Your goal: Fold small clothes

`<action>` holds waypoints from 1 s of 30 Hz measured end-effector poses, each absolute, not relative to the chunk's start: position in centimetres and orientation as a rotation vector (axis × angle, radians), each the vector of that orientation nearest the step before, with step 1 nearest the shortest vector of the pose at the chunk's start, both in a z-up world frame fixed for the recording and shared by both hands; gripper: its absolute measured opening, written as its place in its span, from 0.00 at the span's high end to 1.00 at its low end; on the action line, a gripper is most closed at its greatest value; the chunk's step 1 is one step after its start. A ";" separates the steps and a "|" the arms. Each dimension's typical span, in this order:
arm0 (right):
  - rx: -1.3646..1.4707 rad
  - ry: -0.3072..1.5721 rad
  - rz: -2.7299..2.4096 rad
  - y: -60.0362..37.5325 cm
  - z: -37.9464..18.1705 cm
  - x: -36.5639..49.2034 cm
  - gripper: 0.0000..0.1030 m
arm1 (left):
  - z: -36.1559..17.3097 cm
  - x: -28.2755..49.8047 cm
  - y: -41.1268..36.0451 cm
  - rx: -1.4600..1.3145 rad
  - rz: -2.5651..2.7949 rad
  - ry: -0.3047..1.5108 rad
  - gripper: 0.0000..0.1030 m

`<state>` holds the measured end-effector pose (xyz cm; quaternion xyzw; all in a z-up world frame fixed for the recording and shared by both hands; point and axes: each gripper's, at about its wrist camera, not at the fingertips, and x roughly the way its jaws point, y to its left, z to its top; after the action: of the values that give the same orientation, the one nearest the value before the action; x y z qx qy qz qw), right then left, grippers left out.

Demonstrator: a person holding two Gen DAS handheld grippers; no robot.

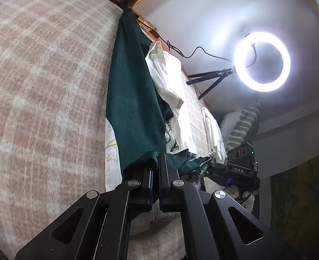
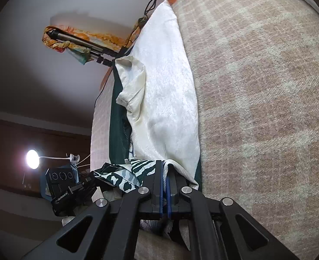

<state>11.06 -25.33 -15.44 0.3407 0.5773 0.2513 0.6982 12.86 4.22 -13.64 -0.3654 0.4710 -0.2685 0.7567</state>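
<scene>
A dark green garment [image 1: 133, 99] lies stretched along the checked bed cover [image 1: 40, 86]. My left gripper [image 1: 156, 158] is shut on its near edge. A cream white garment [image 1: 166, 80] lies beside and partly on the green one. In the right wrist view my right gripper [image 2: 165, 164] is shut on the near edge of the white garment [image 2: 166, 99], with the green garment [image 2: 116, 127] under it at its left. A green-and-white leaf-print fabric [image 2: 127, 173] bunches beside the right gripper's left finger. The other gripper shows in each view [image 1: 235, 169] [image 2: 66, 186].
A lit ring light [image 1: 262, 61] on a small tripod stands at the bed's far edge. Folded white cloth [image 1: 212, 130] and a leaf-print pillow [image 1: 241, 125] lie beyond. A tripod leg wrapped in orange floral cloth [image 2: 72, 39] and a lamp [image 2: 32, 159] show near the wall.
</scene>
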 end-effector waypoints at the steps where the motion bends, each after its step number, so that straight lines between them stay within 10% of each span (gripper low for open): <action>1: 0.763 1.287 0.556 -25.4 -15.6 11.2 0.99 | -13.6 13.0 4.0 -0.784 -0.583 1.026 0.98; 7: 0.747 1.238 0.553 -26.5 -14.5 11.7 0.69 | -12.6 13.5 4.2 -0.747 -0.523 1.007 0.78; 30: -0.041 1.124 0.548 -19.2 -12.7 6.7 0.78 | -14.1 10.8 -0.2 -0.324 -0.497 1.047 0.81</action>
<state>6.73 -19.16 -12.70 -0.0193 0.5259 0.2566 0.8107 10.79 -0.20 -14.10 -0.1524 0.4926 -0.2337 0.8243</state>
